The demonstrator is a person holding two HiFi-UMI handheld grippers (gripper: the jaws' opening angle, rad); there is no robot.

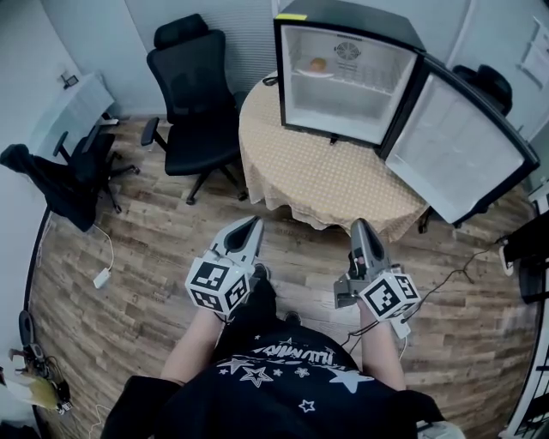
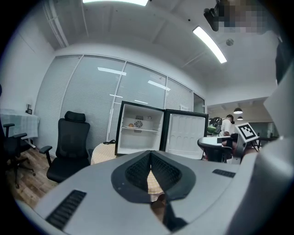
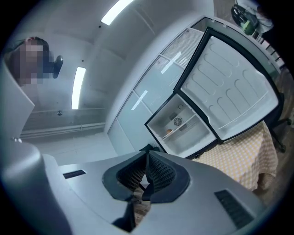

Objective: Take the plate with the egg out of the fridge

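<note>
Ann: Left gripper (image 1: 250, 226), right gripper (image 1: 363, 228) near, both jaws pressed together, empty.
Rev: Plate?
Ann: Plate (image 1: 316, 73) with egg (image 1: 317, 64) far ahead, between them, fridge (image 1: 345, 19) upper shelf, left side. Neither clearly nearer.

glossy black fridge (image 1: 347, 19) shell with smooth white plastic lining, matt beige dotted tablecloth (image 1: 317, 176), wood-grain plank floor (image 1: 129, 257), black padded office chair (image 1: 190, 94), matt grey plastic left gripper (image 1: 250, 225) and right gripper (image 1: 361, 227), dark ribbed fingers (image 2: 137, 172), soft black shirt (image 1: 274, 381) with white print
</note>
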